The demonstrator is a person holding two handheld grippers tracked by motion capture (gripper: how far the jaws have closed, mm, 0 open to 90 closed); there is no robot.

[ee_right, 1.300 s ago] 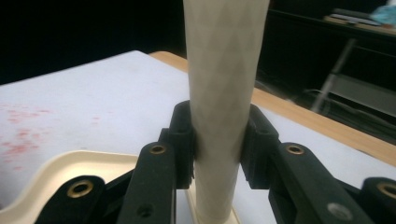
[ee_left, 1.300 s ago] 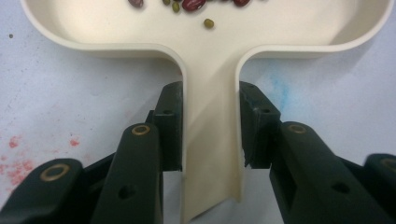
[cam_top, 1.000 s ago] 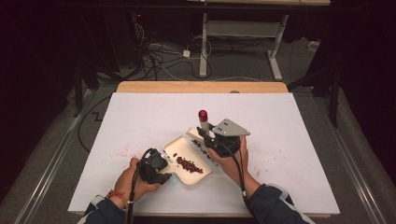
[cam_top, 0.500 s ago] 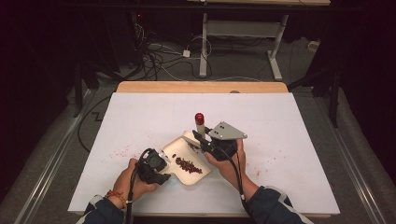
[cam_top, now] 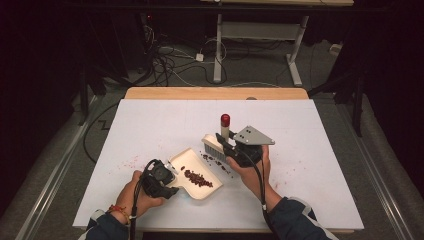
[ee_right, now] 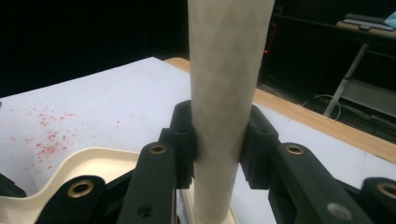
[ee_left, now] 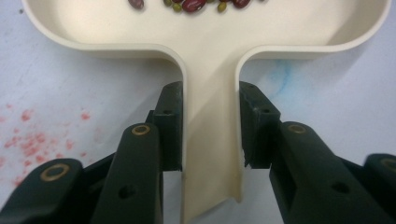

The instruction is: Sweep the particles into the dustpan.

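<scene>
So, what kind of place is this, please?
Probably a lab or recording studio, not a home: a white-covered table in a dark room, loose cables on the floor, and a bare desk frame behind.

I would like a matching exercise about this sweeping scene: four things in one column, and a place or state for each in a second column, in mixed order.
Things
1. dustpan
2. brush
3. beans
4. loose beans

Places or states
A. lying inside the cream pan
B. handle clamped by the left gripper
C. on the table, just outside the pan's open edge
D. handle clamped by the right gripper, red cap on top

Pairs: 1-B, 2-D, 3-A, 4-C
</scene>
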